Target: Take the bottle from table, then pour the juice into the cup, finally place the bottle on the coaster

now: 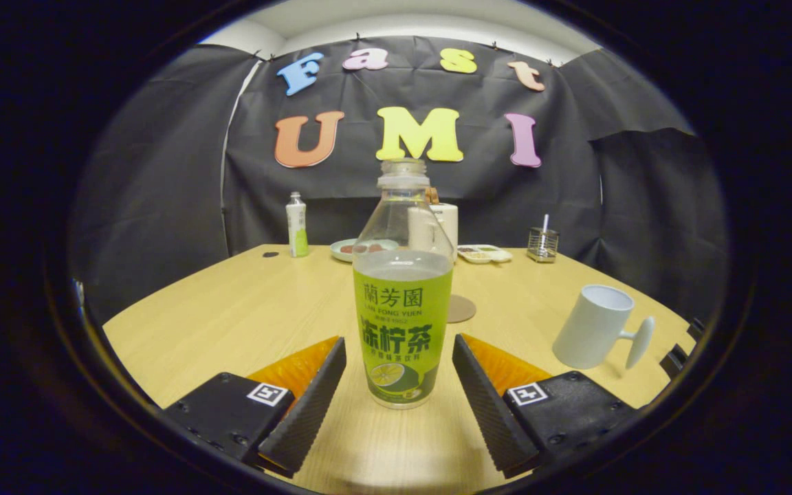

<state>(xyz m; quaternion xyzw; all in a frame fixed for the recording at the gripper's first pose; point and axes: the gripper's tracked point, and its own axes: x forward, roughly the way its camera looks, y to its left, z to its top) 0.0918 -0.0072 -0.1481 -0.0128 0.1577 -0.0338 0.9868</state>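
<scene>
Green-labelled bottle (403, 302) stands upright on the wooden table (231, 316), uncapped, between your gripper (399, 357) fingers with gaps on both sides. Your fingers are spread wide, neither pad touching it. Round brown coaster (462, 309) lies just behind the bottle, partly hidden by it. White cup (595, 326) sits off to the right, handle pointing right. Far edge holds a small bottle (296, 225), a plate (346, 249), a tray (484, 254) and a mesh holder (543, 245).

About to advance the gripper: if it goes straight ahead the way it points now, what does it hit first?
The bottle: it stands on the table between the open gripper fingers, untouched by either.
</scene>
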